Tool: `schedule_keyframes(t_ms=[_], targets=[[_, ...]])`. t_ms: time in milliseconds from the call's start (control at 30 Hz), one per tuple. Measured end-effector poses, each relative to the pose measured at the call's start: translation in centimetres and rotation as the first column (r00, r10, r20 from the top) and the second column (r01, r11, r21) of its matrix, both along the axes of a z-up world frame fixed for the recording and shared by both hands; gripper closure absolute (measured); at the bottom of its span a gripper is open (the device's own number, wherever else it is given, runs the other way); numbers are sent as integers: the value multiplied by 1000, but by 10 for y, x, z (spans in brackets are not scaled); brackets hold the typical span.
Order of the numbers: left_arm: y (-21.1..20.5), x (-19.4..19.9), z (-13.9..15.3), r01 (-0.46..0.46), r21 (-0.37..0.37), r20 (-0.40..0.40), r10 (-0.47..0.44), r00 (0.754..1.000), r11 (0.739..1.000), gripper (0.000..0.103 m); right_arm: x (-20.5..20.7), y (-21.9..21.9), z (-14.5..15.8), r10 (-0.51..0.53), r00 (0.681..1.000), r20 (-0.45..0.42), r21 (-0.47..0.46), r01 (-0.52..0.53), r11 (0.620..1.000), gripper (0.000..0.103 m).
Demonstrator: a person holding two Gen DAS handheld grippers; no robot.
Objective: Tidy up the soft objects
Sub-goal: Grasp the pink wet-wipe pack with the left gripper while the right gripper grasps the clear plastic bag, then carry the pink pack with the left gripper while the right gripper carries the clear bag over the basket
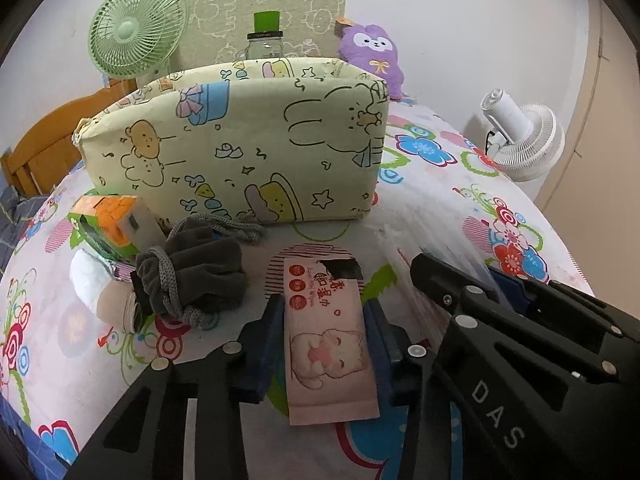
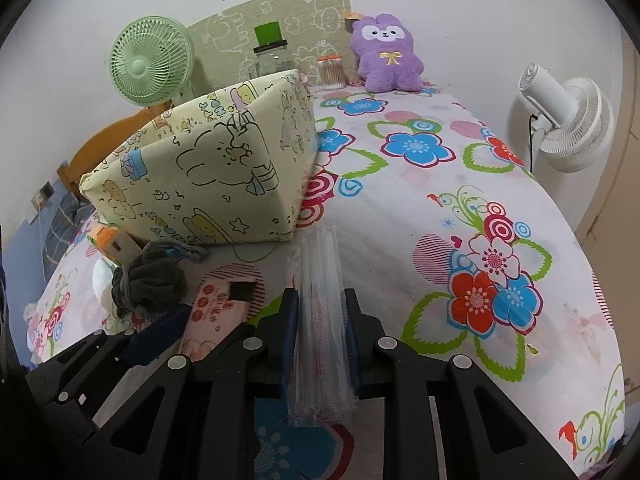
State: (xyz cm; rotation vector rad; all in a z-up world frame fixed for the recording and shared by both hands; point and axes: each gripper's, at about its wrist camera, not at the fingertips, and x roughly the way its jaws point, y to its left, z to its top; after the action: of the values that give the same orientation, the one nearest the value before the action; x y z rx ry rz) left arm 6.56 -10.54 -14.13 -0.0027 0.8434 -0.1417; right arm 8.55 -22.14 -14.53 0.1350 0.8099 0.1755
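A pink pack of wet wipes (image 1: 326, 332) is clamped between the pads of the left gripper (image 1: 325, 320), near on the flowered bedsheet (image 2: 420, 216); a clear plastic packet (image 2: 322, 320) is pinched in the right gripper (image 2: 322, 322), just right of the wipes; a grey drawstring pouch (image 1: 192, 272) lies to the left; a yellow cartoon-print fabric bin (image 1: 240, 136) stands open beyond; a purple plush toy (image 2: 386, 54) is propped far back.

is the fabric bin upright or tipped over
Upright. The fabric bin stands on its base on the bed, its open top facing up, its walls standing. What is inside does not show.
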Motion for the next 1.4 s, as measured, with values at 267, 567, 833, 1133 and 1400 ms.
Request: schedule_keyframes(t_ms=[267, 567, 833, 1133, 1400], targets=[[5, -7, 4, 13, -31, -8, -13, 1000, 999, 65, -8, 5, 6, -4, 1000, 9, -5, 4, 1000, 78], [12, -16, 21, 15, -35, 35, -14, 999, 999, 65, -19, 12, 23, -9, 999, 45, -12, 9, 1000, 78], [20, -25, 43, 9, -47, 78, -5, 997, 999, 65, -30, 18, 49, -26, 994, 107, -32, 30, 999, 78], [26, -32, 70, 27, -40, 132, -22, 991, 999, 65, -42, 24, 75, -44, 987, 153, -29, 49, 998, 78], [33, -38, 94, 42, -36, 180, -35, 983, 998, 65, -51, 31, 100, -59, 981, 187, -27, 65, 998, 78]])
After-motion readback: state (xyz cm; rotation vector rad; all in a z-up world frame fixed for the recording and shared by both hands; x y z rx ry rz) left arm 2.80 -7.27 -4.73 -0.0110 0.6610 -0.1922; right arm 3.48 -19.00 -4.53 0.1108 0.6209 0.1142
